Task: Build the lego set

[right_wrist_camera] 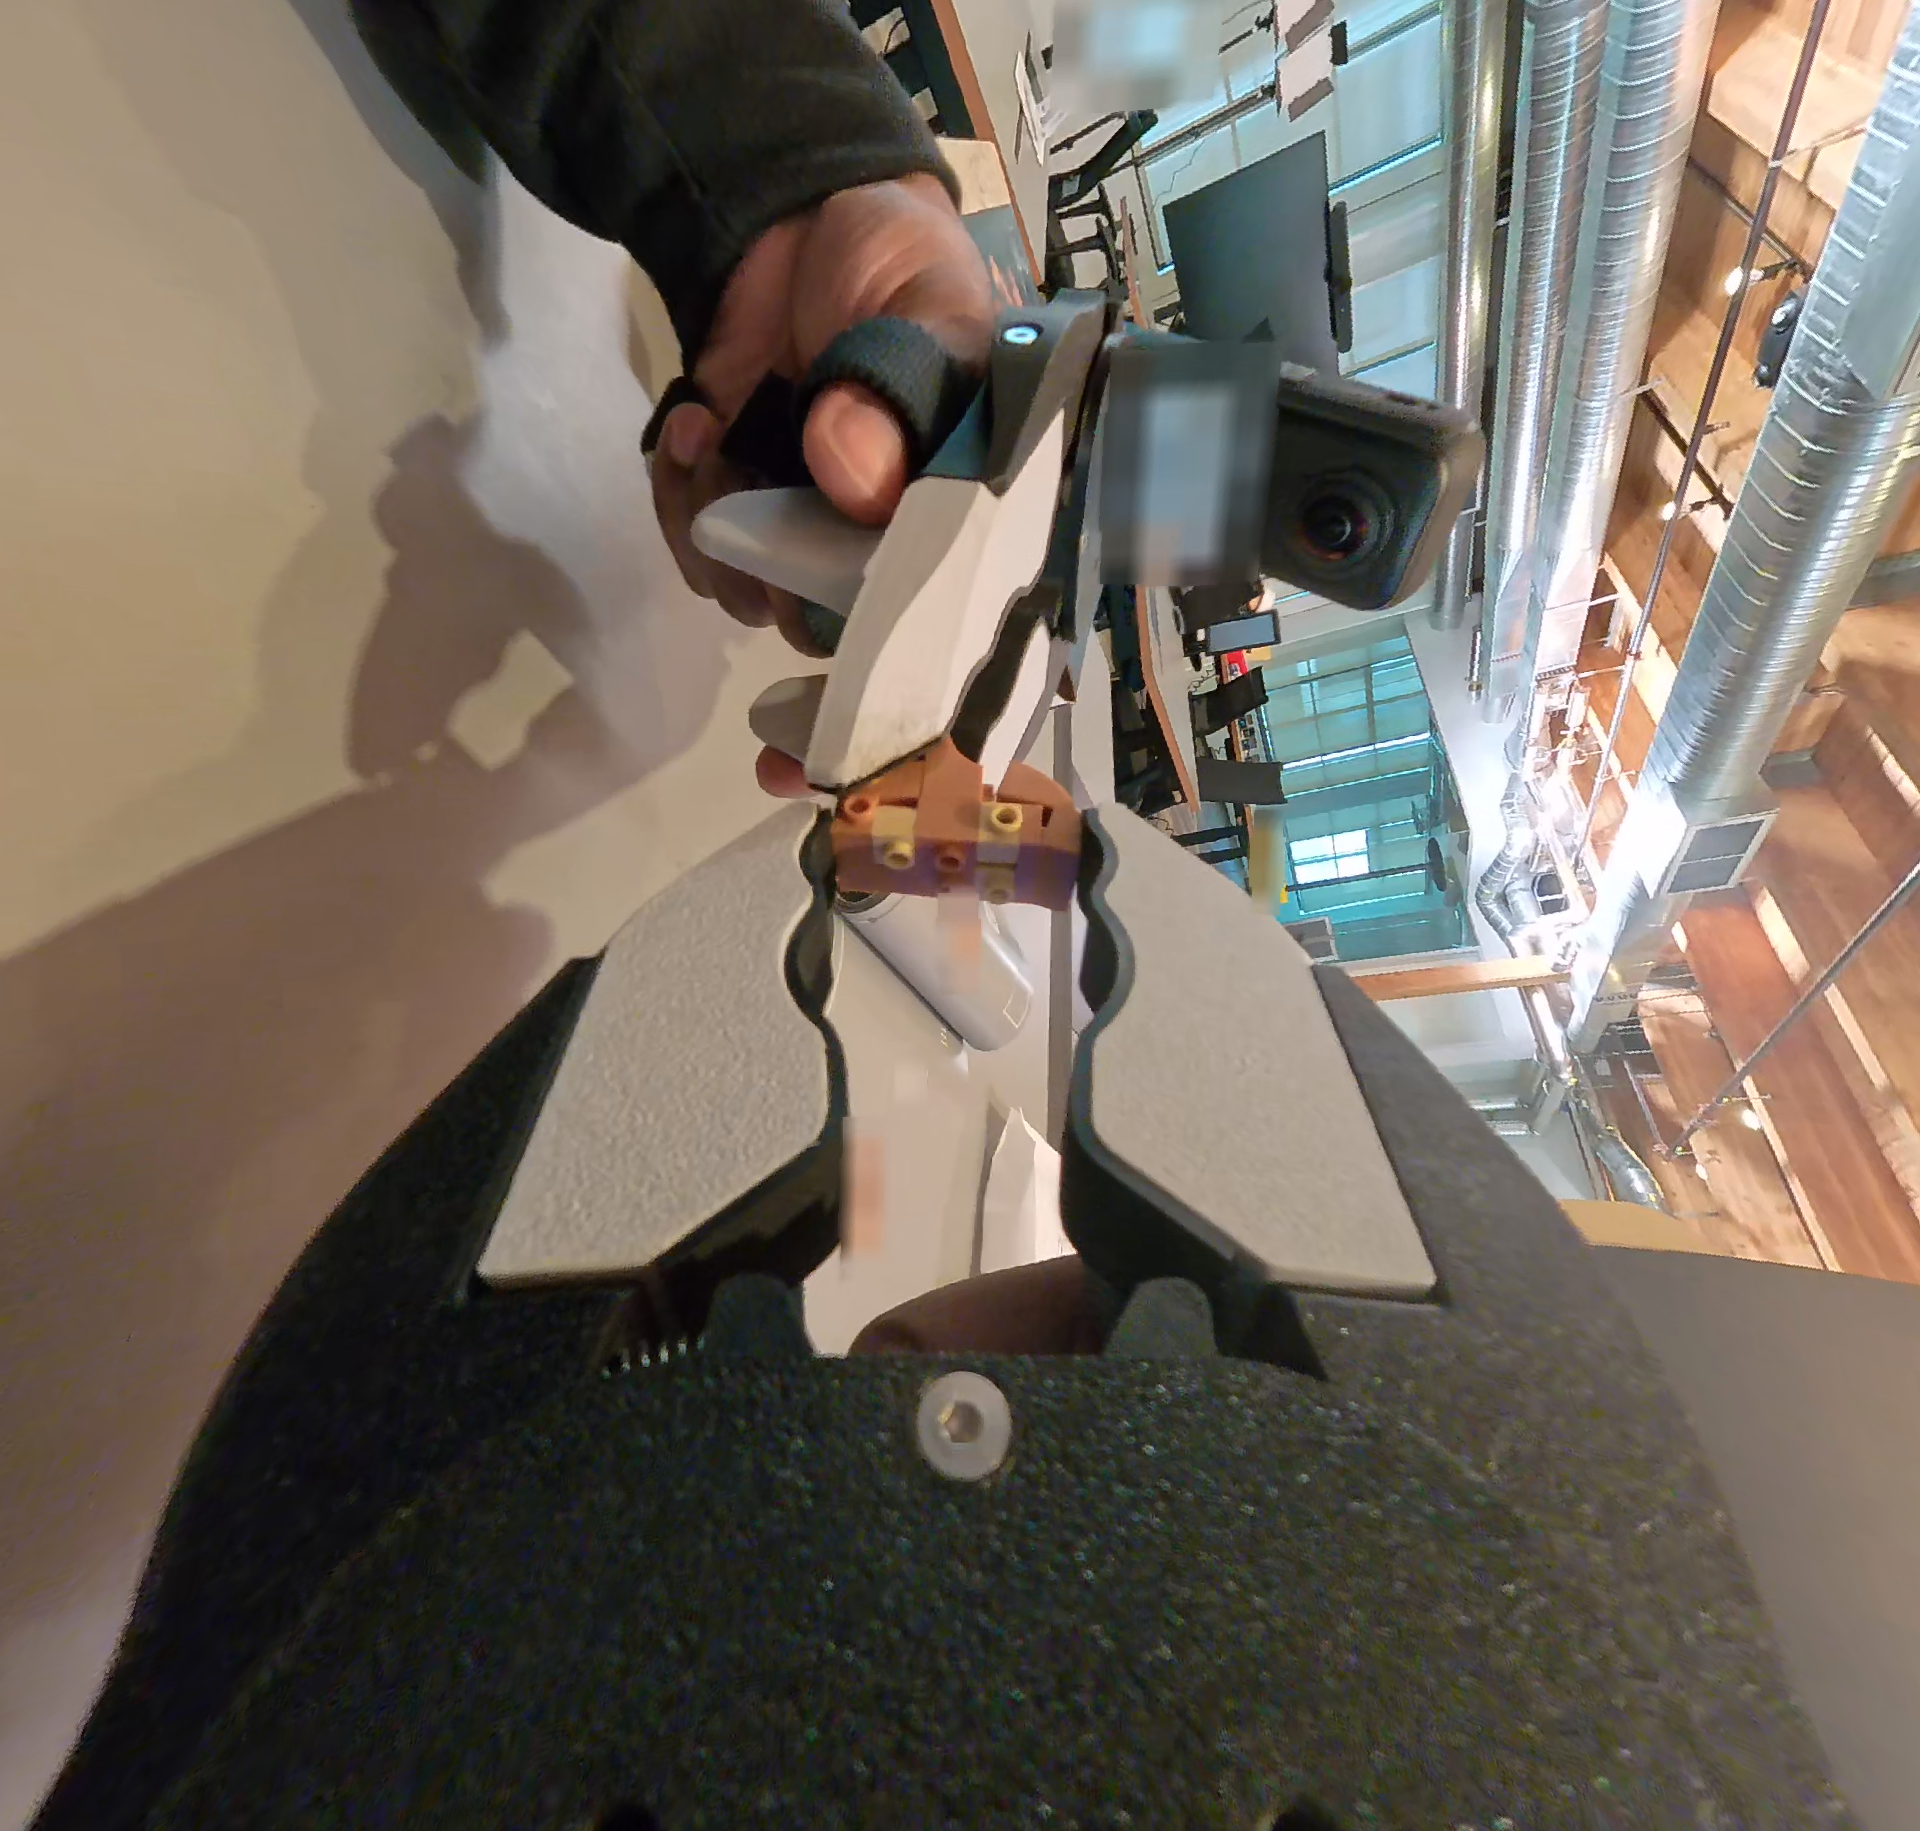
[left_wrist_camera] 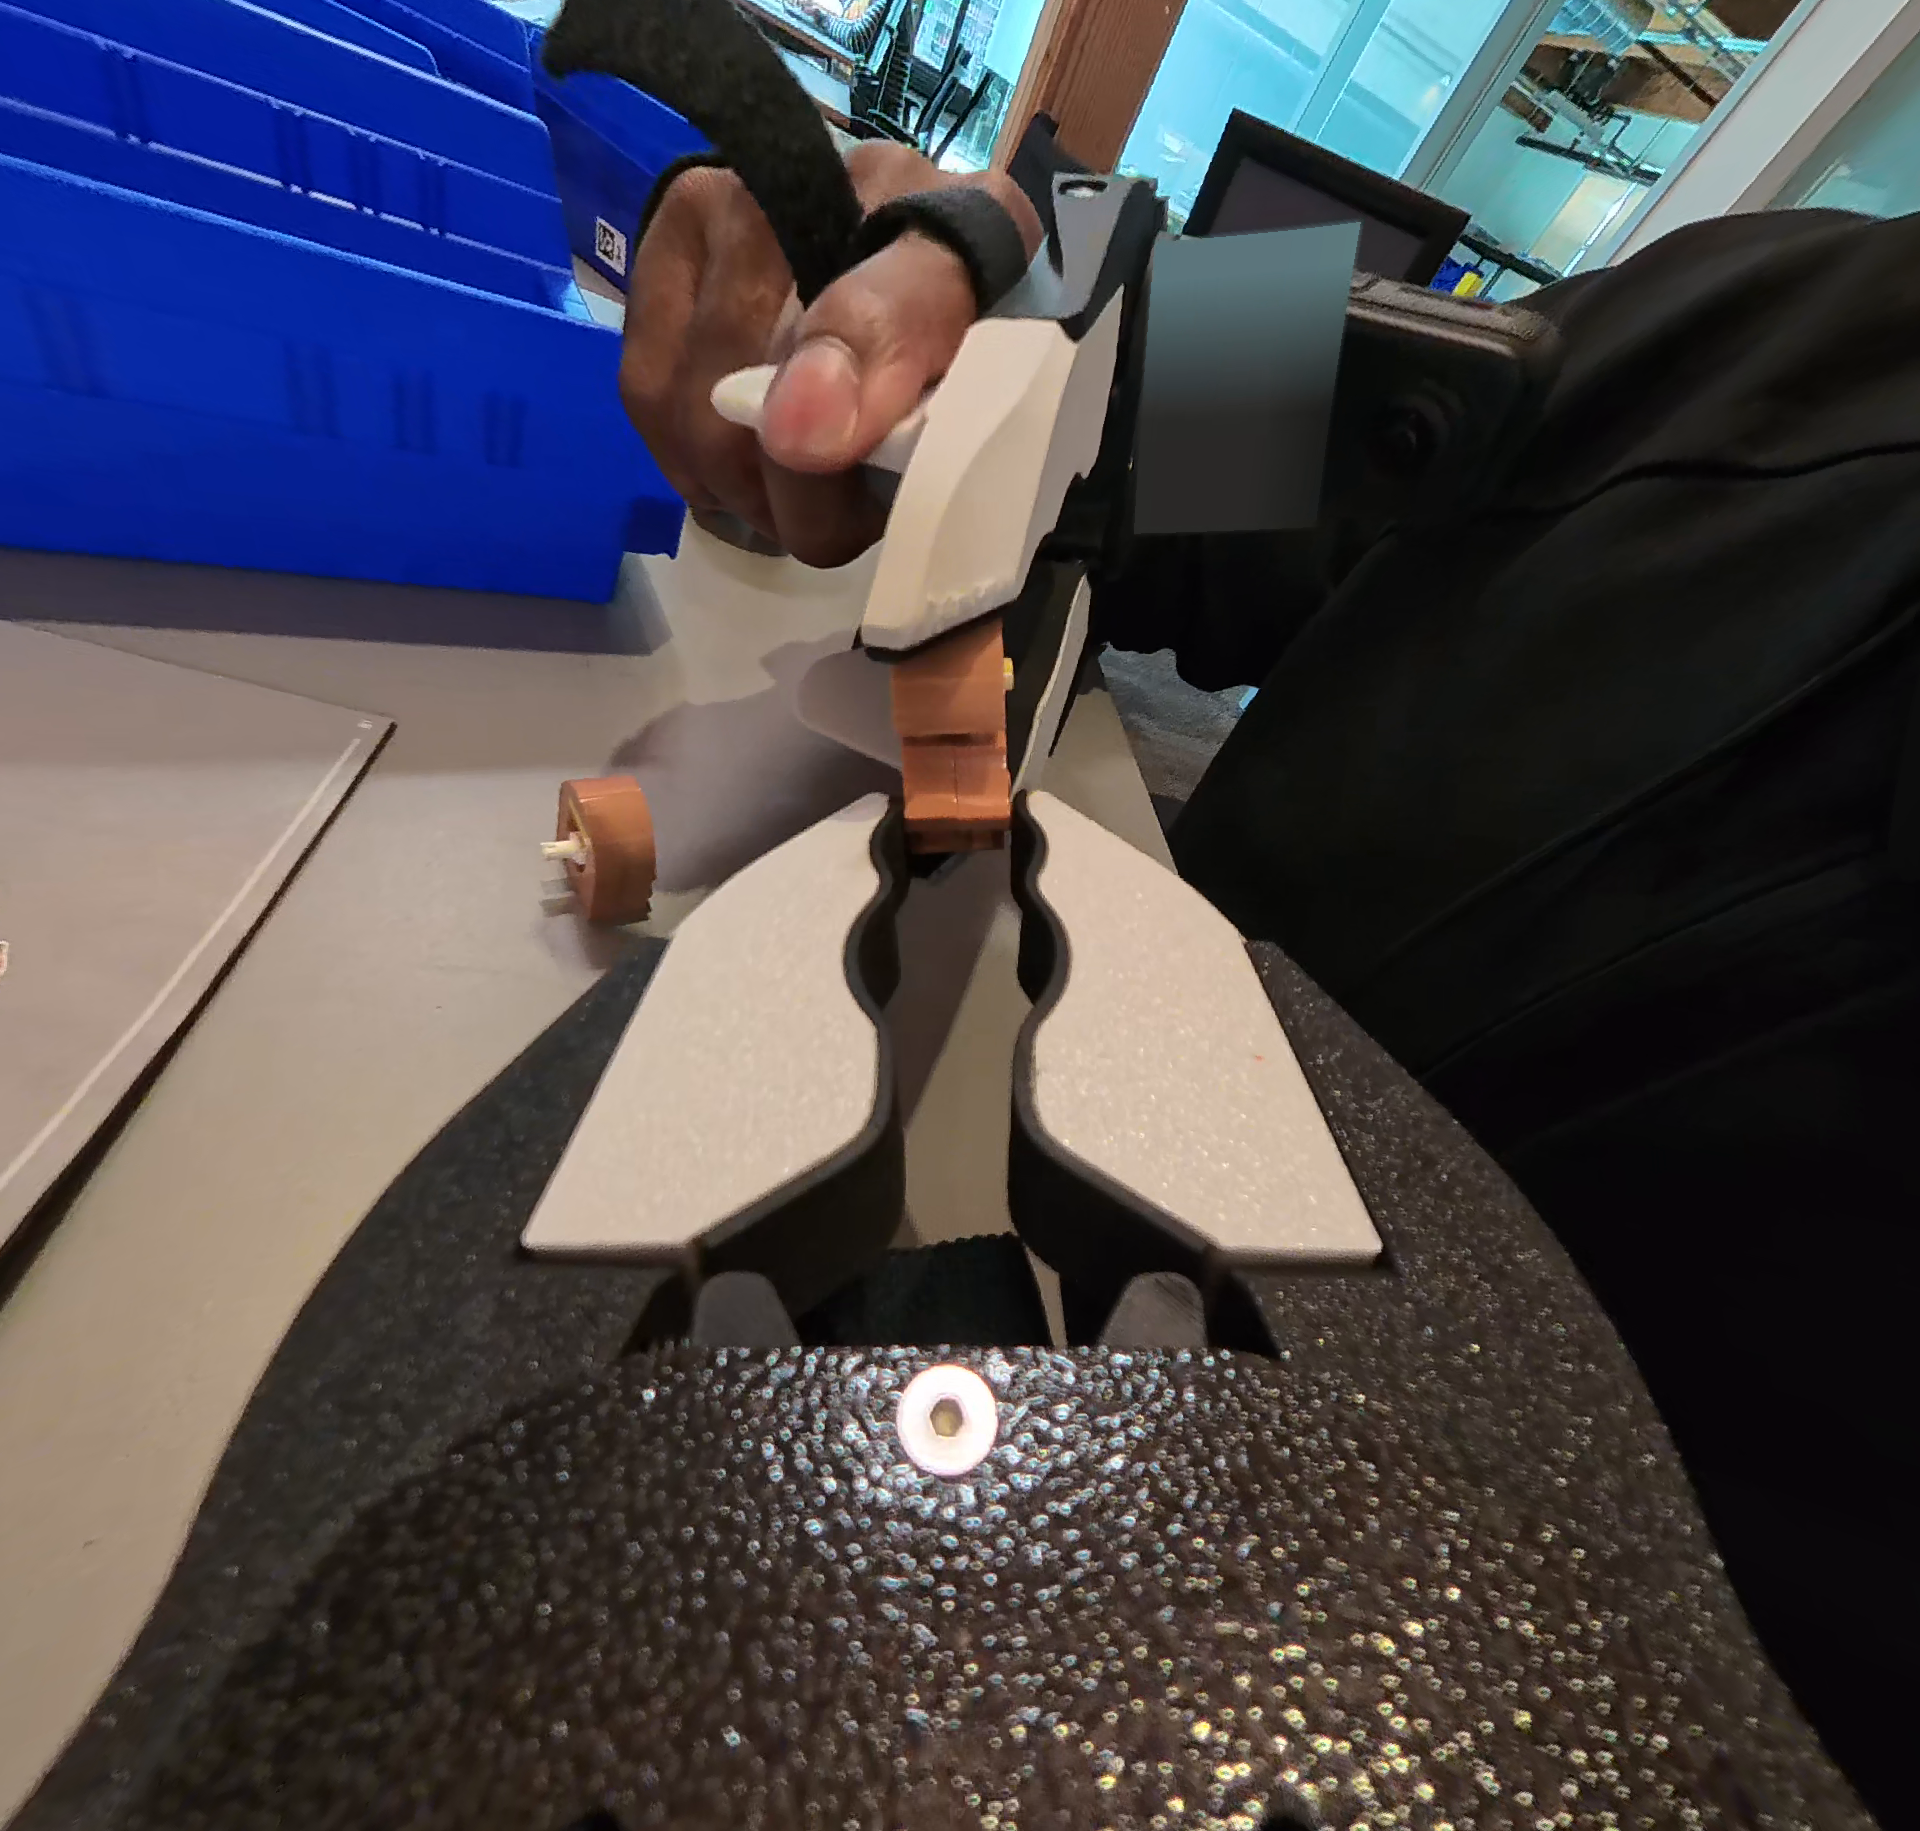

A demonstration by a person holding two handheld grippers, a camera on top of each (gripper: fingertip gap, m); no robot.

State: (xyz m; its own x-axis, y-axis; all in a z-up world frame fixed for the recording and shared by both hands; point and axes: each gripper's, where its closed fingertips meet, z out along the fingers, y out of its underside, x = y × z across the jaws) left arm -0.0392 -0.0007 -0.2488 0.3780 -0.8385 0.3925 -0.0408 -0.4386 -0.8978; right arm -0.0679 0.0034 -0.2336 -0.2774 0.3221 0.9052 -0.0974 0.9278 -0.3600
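Note:
A small brown brick assembly (left_wrist_camera: 954, 784) with tan studs hangs in the air between both grippers. My left gripper (left_wrist_camera: 956, 813) is shut on its lower edge, with both pads against the narrow sides. In the right wrist view the same assembly (right_wrist_camera: 951, 846) spans the gap of my right gripper (right_wrist_camera: 951, 841), whose pads press on its two ends. The right gripper (left_wrist_camera: 977, 493) comes down from above in the left wrist view, and the left gripper (right_wrist_camera: 935, 628) comes in from above in the right wrist view. A person's hand holds each gripper.
A brown round piece with a white peg (left_wrist_camera: 608, 851) lies on the grey table (left_wrist_camera: 416, 1002) left of my left fingers. Blue bins (left_wrist_camera: 260, 327) stand at the back left. A grey board (left_wrist_camera: 156, 898) lies at the left. A dark sleeve (left_wrist_camera: 1558, 742) fills the right. Both grippers' tips are close together, under 4 cm apart.

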